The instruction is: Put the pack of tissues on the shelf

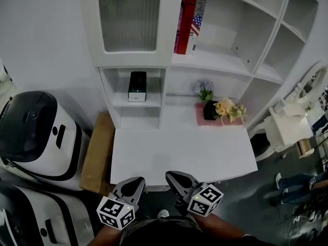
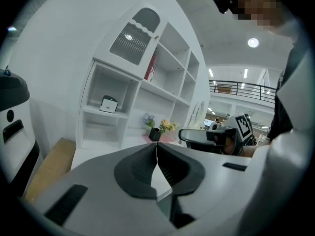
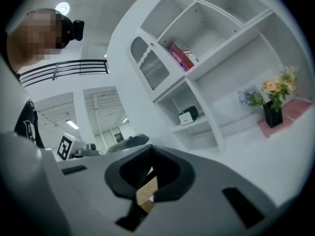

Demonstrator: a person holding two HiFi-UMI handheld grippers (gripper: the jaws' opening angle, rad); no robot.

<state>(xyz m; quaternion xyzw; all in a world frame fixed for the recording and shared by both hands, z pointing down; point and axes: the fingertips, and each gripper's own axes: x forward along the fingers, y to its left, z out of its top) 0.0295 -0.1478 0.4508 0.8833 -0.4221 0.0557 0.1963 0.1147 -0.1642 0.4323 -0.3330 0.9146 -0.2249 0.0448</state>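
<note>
I found the room bright and evenly lit, with round ceiling lamps glowing overhead and only soft shadows inside the white shelf unit and along the worktop. Both gripper views bulged strongly and darkened to black at their corners, their nearest foreground slightly soft.

The shelf unit stands at the back of the desk. The tissue pack sits in its left cubby, books higher to the right, a flower pot on the desk right of the cubby. A carton lies left of the desk.
</note>
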